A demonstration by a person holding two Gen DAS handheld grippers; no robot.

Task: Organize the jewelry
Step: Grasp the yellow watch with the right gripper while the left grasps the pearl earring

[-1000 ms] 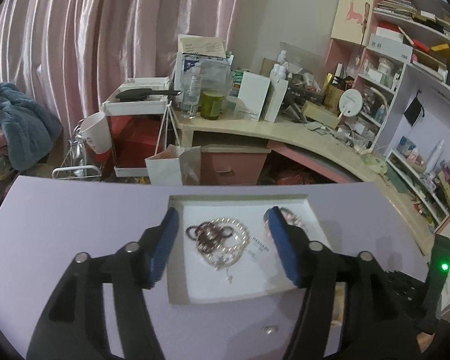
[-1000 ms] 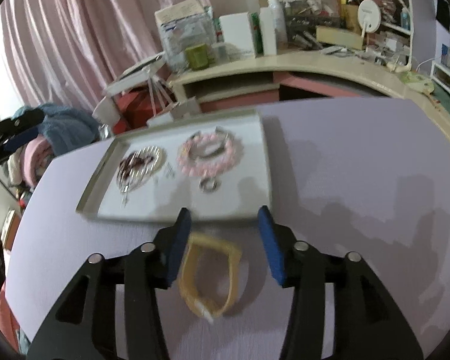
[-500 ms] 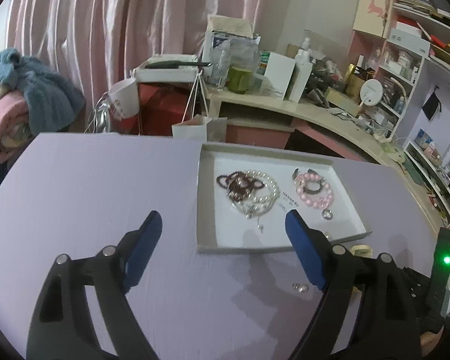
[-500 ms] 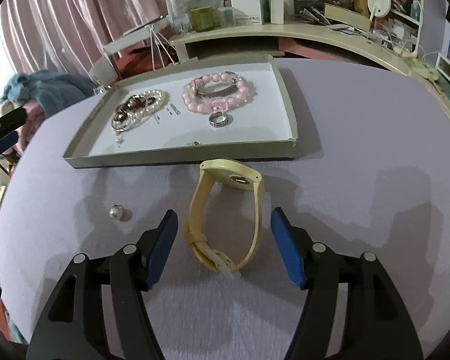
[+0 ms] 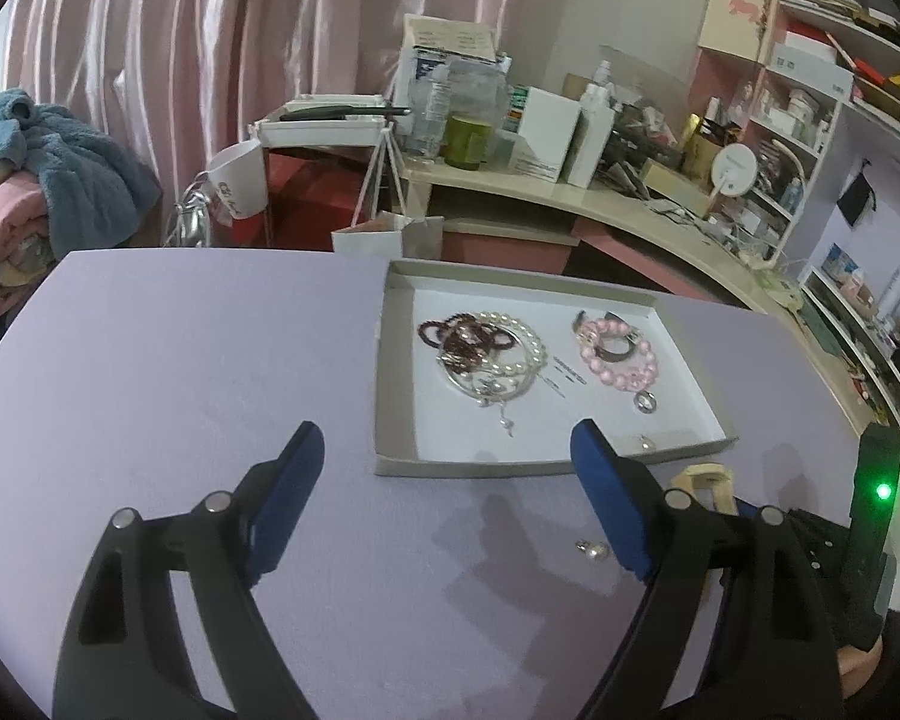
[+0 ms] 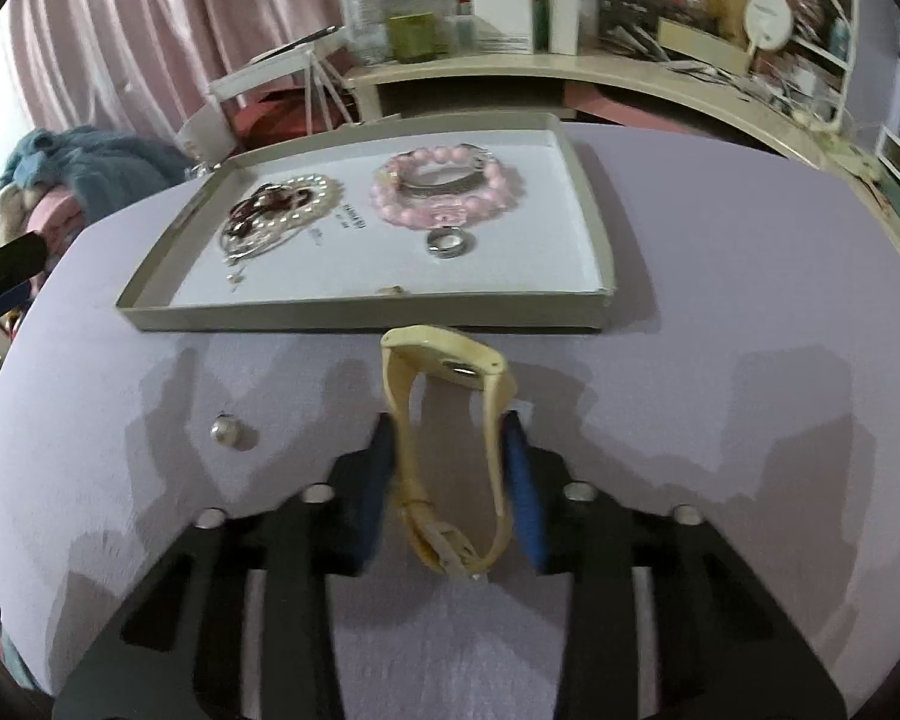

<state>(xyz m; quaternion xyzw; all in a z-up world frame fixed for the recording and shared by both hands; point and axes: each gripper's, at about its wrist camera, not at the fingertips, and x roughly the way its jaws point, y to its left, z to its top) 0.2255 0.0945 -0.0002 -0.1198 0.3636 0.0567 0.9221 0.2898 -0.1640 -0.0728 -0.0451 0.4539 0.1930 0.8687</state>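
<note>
A shallow grey tray [image 5: 393,468] [image 6: 360,319] on the purple table holds a pearl and dark bead tangle [image 5: 486,354] [image 6: 276,210], a pink bead bracelet [image 5: 621,354] [image 6: 444,192] and a silver ring [image 6: 448,242]. My right gripper [image 6: 450,450] is shut on a yellow watch [image 6: 444,420] just in front of the tray. A small pearl earring [image 6: 225,429] [image 5: 594,551] lies loose on the table to its left. My left gripper [image 5: 450,480] is open and empty, above the table in front of the tray.
A cluttered curved desk [image 5: 600,204] with boxes and bottles stands behind the table. Pink curtains [image 5: 210,60] hang at the back left. Blankets [image 5: 42,180] are piled at the far left. Shelves [image 5: 822,108] stand at the right.
My right gripper has closed around the yellow watch band, which stood between open jaws before. My left gripper has pulled back from the tray and opened wider.
</note>
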